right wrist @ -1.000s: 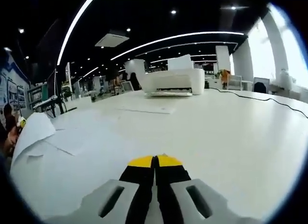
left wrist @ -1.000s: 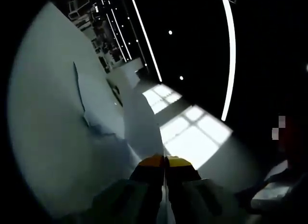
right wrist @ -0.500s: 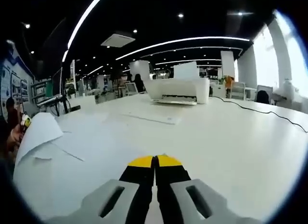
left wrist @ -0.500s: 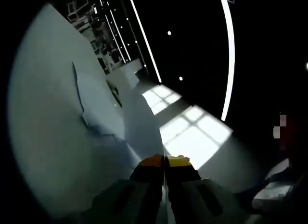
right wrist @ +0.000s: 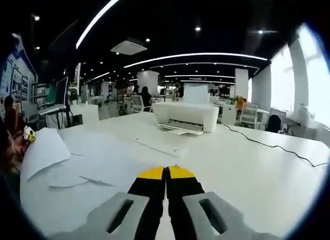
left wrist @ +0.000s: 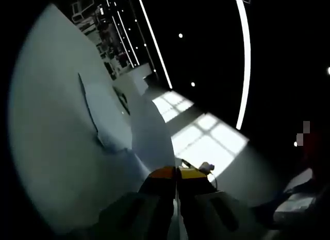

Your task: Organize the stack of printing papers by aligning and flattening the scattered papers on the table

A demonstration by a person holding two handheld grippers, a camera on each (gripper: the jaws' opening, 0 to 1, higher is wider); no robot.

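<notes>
Your left gripper point(left wrist: 177, 172) had its jaws pinched on one lifted sheet point(left wrist: 149, 137), its long axis running away along the jaws. Your right gripper point(right wrist: 166, 172) was closed, holding nothing, over the table point(right wrist: 247, 168), where three loose papers point(right wrist: 82, 173) lay flat before one printer point(right wrist: 185, 116).

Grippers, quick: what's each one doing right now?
Left hand-held gripper: shut on a lifted sheet of paper.
Right hand-held gripper: shut, holding nothing, above the table.

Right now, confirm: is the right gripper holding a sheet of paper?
No. The right gripper is shut on nothing, above the white table, apart from the papers.
</notes>
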